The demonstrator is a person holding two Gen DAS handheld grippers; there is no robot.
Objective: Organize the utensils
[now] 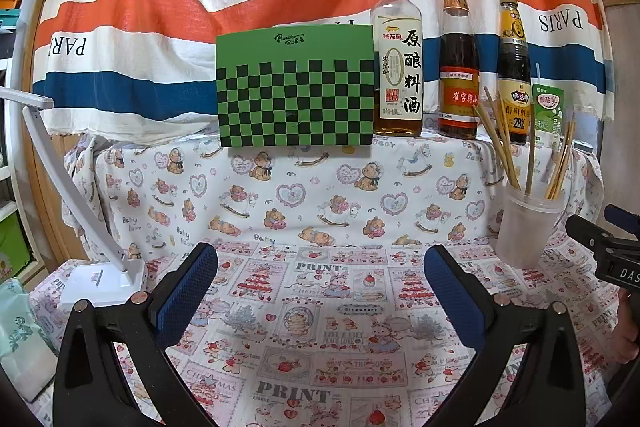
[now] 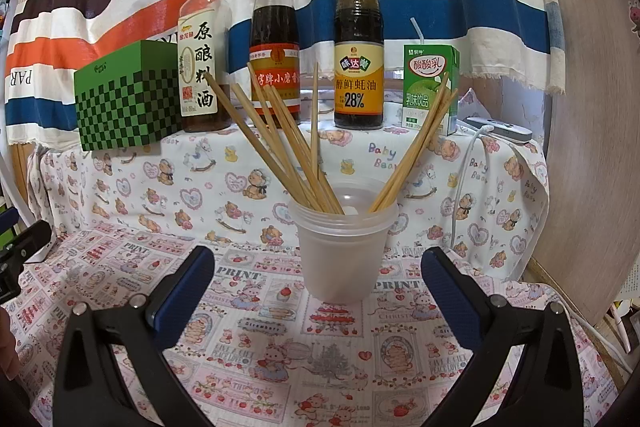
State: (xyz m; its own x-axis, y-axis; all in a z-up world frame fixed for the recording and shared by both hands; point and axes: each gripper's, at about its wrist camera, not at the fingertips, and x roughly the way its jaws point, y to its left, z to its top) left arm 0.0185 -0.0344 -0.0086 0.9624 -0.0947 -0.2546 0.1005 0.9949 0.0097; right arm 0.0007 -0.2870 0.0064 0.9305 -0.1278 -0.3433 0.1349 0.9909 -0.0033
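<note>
The left tool (image 1: 320, 291) is spread wide, its blue-padded fingers (image 1: 188, 291) gripping nothing, above the printed cloth of the worktop (image 1: 320, 347); the right tool (image 2: 318, 291) is likewise spread and grips nothing.

Landmark: the translucent plastic cup (image 2: 344, 247), which stands upright on the worktop; in the right wrist view it sits just beyond the right tool, roughly centred between its fingers and apart from both; in the left wrist view the cup (image 1: 524, 231) lies to the right of the left tool, well apart from it.

The wooden chopsticks (image 2: 280, 143) stand inside the cup, splayed; one cluster leans left, one stick is nearly vertical, and a smaller cluster leans right.

Behind the cup, on a raised ledge draped with a bear-print cloth (image 2: 240, 179), stand, left to right: a green checkered box (image 2: 124, 103); a cooking wine bottle (image 2: 200, 59); a red-capped dark sauce bottle (image 2: 275, 43); an oyster sauce bottle (image 2: 358, 43); a green drink carton (image 2: 430, 87) with a straw.

Far left of the cup, in the left wrist view, a white desk lamp (image 1: 100, 275) rests on the worktop; a striped cloth (image 1: 200, 7) hangs behind the ledge.
</note>
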